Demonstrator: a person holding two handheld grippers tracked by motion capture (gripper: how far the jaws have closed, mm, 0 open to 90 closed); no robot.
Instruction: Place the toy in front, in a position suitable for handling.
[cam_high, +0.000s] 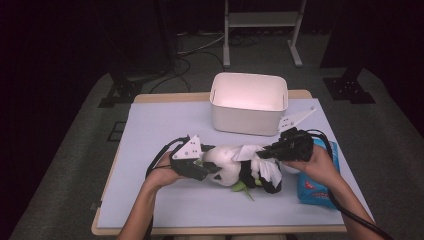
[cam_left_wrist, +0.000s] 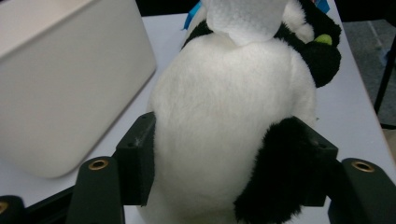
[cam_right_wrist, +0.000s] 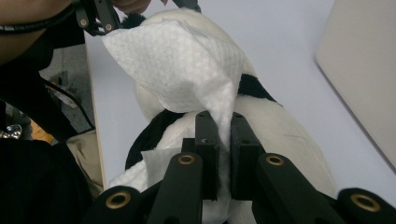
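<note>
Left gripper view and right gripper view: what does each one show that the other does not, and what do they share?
Left gripper view: the left tongs closed on the plush panda's body, and a yellow-green bit by its black far end.

Right gripper view: the right tongs pinching a white tissue over the panda, with a dark sleeve alongside.

Both: the panda, the tissue, the white bin and the pale table.

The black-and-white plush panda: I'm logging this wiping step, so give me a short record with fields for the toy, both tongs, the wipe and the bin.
toy: black-and-white plush panda, lying on the pale blue table mat
left tongs: clamped on panda's body
right tongs: pinching white paper wipe against panda
bin: white plastic tub, behind panda
</note>
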